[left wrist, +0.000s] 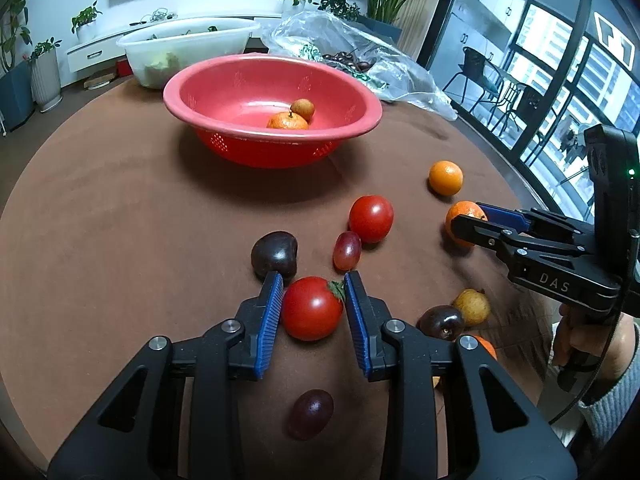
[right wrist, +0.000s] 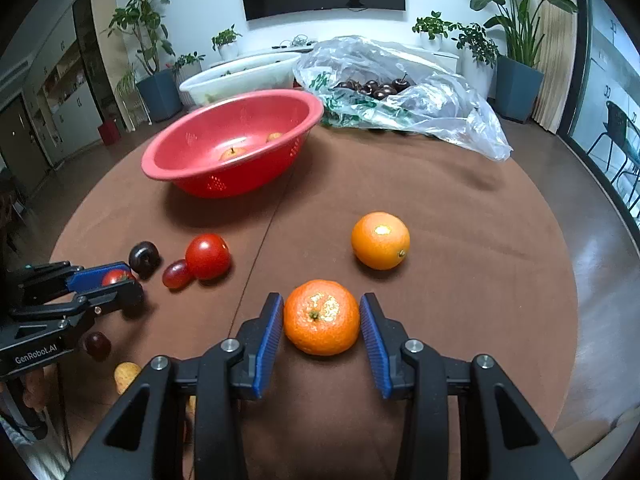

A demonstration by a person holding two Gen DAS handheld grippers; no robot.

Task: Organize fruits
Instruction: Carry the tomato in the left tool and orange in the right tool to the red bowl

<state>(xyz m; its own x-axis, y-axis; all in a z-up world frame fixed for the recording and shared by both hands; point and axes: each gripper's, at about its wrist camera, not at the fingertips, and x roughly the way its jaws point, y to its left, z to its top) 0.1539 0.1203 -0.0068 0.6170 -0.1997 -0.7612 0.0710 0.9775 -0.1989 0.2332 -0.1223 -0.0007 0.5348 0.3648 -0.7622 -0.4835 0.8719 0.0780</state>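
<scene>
On the brown tablecloth, my left gripper [left wrist: 312, 280] is shut on a red tomato [left wrist: 310, 310], with both blue pads against its sides. My right gripper [right wrist: 321, 300] is shut on a mandarin [right wrist: 322, 318] that rests on the cloth. Behind them stands a red colander bowl [left wrist: 224, 92] holding a mandarin [left wrist: 287, 121] and a small tan fruit [left wrist: 302, 109]. Loose on the cloth lie a second tomato [left wrist: 371, 219], a red grape [left wrist: 347, 251], a dark plum [left wrist: 274, 255], an orange [left wrist: 445, 177] and a dark grape [left wrist: 311, 414].
A dark cherry [left wrist: 440, 322] and a yellowish fruit [left wrist: 472, 306] lie near the front edge. At the back sit a clear plastic bag of cherries [right wrist: 400, 88] and a white tub [left wrist: 188, 46]. A person's hand [left wrist: 576, 340] holds the right gripper.
</scene>
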